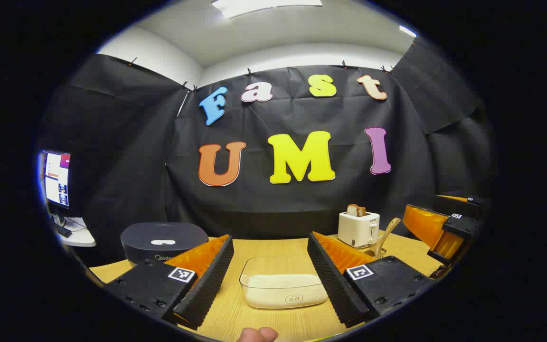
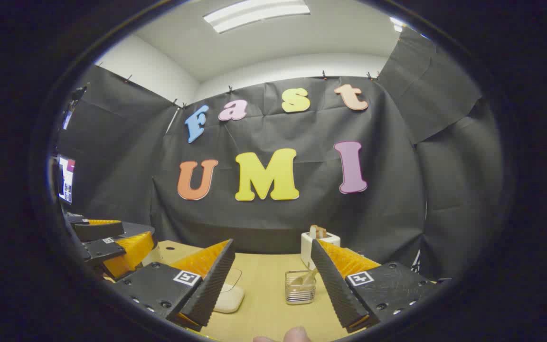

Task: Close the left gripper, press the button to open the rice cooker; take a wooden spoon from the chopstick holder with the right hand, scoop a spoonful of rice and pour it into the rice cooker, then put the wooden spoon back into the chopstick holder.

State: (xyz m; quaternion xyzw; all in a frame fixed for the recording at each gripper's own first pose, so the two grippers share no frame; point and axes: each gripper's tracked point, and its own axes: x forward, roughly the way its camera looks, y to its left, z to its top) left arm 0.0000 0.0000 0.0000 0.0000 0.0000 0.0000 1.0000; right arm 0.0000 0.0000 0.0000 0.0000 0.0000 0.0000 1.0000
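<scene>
In the left gripper view my left gripper [image 1: 269,240] stands open above the wooden table, nothing between its fingers. Below and between them lies a clear container of white rice [image 1: 283,287]. The dark rice cooker [image 1: 164,241] sits at the left with its lid down. A wooden spoon [image 1: 388,232] leans in the chopstick holder [image 1: 378,251] at the right. My right gripper [image 2: 272,243] is open too and holds nothing. The clear chopstick holder [image 2: 300,287] with the spoon [image 2: 307,276] stands just ahead of it, by its right finger. The rice container [image 2: 228,297] peeks out past its left finger.
A white toaster [image 1: 359,228] with bread stands behind the chopstick holder, also seen as the toaster [image 2: 312,241] in the right gripper view. The other gripper [image 1: 437,232] hovers at the far right, and the left one [image 2: 112,242] at the left. A monitor [image 1: 57,178] stands off the table's left.
</scene>
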